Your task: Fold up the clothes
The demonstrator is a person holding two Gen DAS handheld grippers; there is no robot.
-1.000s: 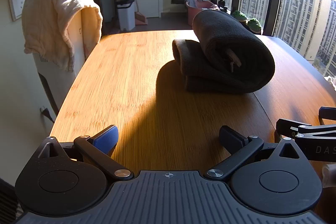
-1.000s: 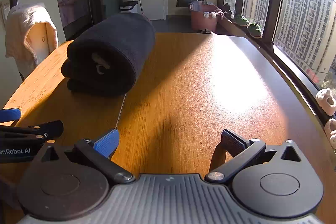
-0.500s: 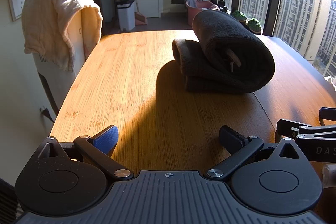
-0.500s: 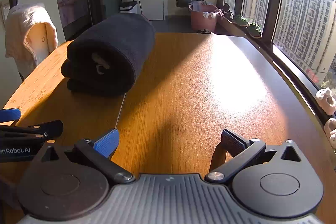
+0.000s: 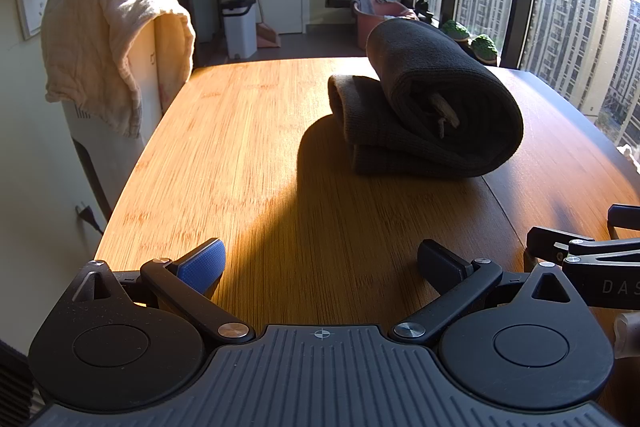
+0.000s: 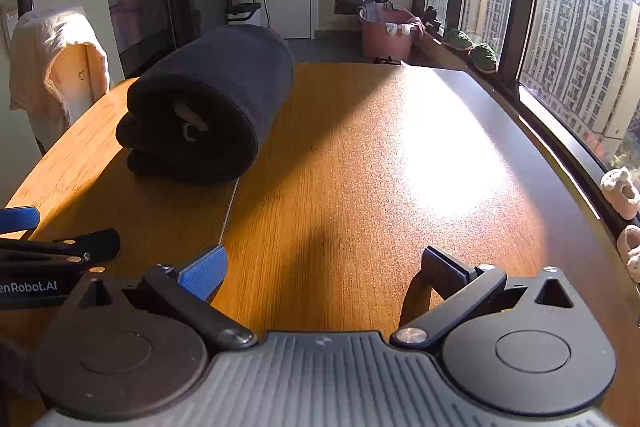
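A dark grey garment (image 5: 428,119) lies folded in a thick bundle on the wooden table (image 5: 240,155), ahead and to the right in the left wrist view. It also shows in the right wrist view (image 6: 208,107), ahead and to the left. My left gripper (image 5: 320,259) is open and empty, low over the table's near edge, well short of the garment. My right gripper (image 6: 324,267) is open and empty, beside the left one. Each gripper's fingers show at the edge of the other's view.
A cream towel (image 5: 108,39) hangs over a white appliance off the table's left edge. Large windows (image 6: 580,39) run along the right side, with slippers (image 6: 620,191) on the sill. A pink basin (image 6: 386,35) and a bin (image 5: 240,27) stand on the floor beyond.
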